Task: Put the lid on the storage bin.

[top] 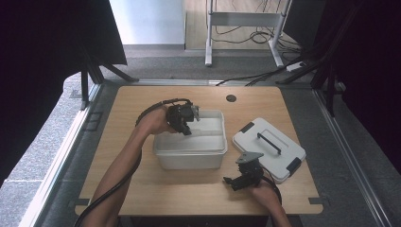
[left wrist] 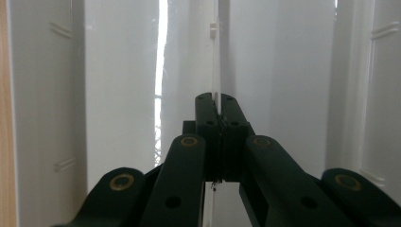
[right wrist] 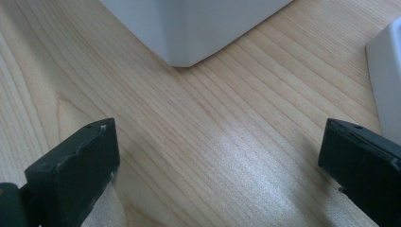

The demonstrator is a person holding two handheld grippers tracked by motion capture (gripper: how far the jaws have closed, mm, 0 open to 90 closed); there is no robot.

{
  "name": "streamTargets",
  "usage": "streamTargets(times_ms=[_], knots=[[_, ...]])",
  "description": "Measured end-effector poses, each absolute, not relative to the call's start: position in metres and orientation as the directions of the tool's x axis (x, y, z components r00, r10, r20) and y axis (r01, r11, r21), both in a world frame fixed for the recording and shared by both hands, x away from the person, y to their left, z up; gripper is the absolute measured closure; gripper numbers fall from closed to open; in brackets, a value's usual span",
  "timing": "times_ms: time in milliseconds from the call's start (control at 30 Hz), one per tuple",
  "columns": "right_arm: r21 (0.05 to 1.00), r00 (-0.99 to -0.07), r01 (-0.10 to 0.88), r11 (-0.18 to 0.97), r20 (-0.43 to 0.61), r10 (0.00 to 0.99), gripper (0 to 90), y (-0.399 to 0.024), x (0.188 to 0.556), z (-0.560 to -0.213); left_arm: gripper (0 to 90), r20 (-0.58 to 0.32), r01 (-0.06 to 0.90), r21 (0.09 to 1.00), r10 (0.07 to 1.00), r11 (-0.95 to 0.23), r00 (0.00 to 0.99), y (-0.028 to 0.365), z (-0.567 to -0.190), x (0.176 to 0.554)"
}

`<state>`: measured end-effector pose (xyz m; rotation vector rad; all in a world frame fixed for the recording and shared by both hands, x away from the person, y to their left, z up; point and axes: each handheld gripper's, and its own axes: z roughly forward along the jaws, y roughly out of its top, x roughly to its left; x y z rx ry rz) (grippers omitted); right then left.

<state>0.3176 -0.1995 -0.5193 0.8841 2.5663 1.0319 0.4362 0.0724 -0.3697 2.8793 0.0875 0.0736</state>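
A white plastic bin (top: 189,158) stands in the middle of the wooden table (top: 142,99). My left gripper (top: 188,128) reaches down into the bin's back left part. In the left gripper view its jaws (left wrist: 217,101) are shut on a thin clear plate (left wrist: 216,56) seen edge-on, with the bin's white inside (left wrist: 118,94) behind. My right gripper (top: 235,181) rests low over the table in front of the bin's right corner, open, with only bare wood between its fingers (right wrist: 217,156).
The bin's white lid (top: 268,149) with a black handle and clips lies flat to the right of the bin, close to my right gripper. The bin's corner (right wrist: 189,28) and the lid's edge (right wrist: 385,71) show in the right gripper view. A cable hole (top: 231,98) sits near the table's back edge.
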Motion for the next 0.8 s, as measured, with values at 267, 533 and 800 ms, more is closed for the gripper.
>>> streamTargets(times_ms=[267, 533, 800], knots=[[0.690, -0.789, 0.448, 0.568, 0.006, 0.614, 0.0, -0.200, 0.318, -0.519, 65.0, 0.059, 0.155, 0.358, 0.187, -0.921, 0.981, 0.087, -0.365, 0.434], [0.680, -0.790, 0.456, 0.574, 0.011, 0.613, 0.0, -0.199, 0.319, -0.517, 30.9, 0.060, 0.257, 0.476, 0.323, -0.841, 0.945, 0.115, -0.353, 0.428], [0.653, -0.811, 0.462, 0.600, 0.037, 0.583, 4.0, -0.196, 0.322, -0.504, 9.2, 0.050, 0.339, 0.561, 0.439, -0.756, 0.897, 0.155, -0.347, 0.414]])
